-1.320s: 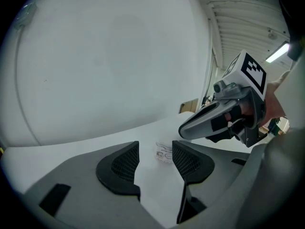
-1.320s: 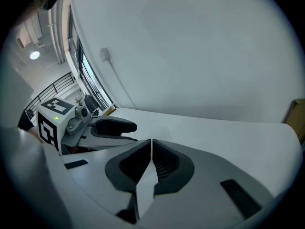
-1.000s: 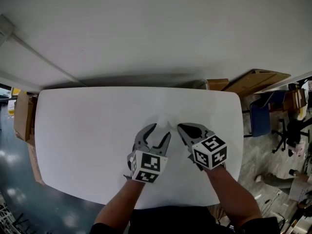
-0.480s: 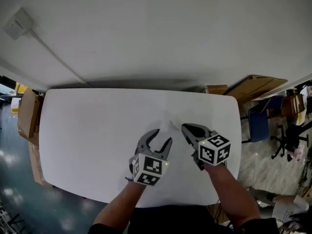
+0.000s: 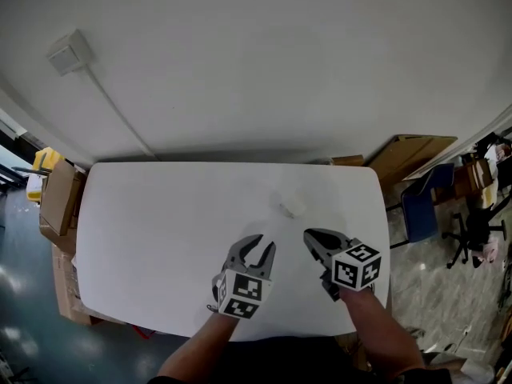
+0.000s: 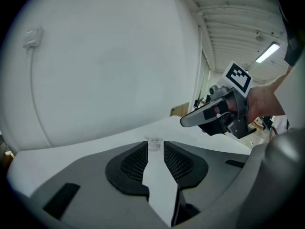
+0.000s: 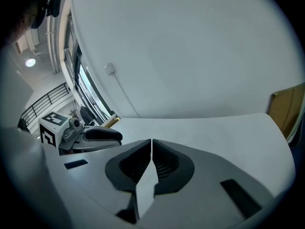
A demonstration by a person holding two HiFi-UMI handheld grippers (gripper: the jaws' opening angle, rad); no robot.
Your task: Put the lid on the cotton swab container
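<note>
1. Clear plastic, small and box-shaped, the cotton swab container [image 5: 293, 207] stands alone on the white tabletop [image 5: 160, 214], a little right of its middle.
2. The grey left hand-held gripper [image 5: 265, 245] hovers over the near part of the tabletop, well apart from the container, which lies farther off and slightly right. In the left gripper view the container shows beyond the jaw tips, in line with the gap. The jaws are closing, with only bare tabletop between them.
3. The grey right hand-held gripper [image 5: 312, 235] is clenched on nothing, just right of the left one. The container lies beyond it, slightly left, untouched.
</note>
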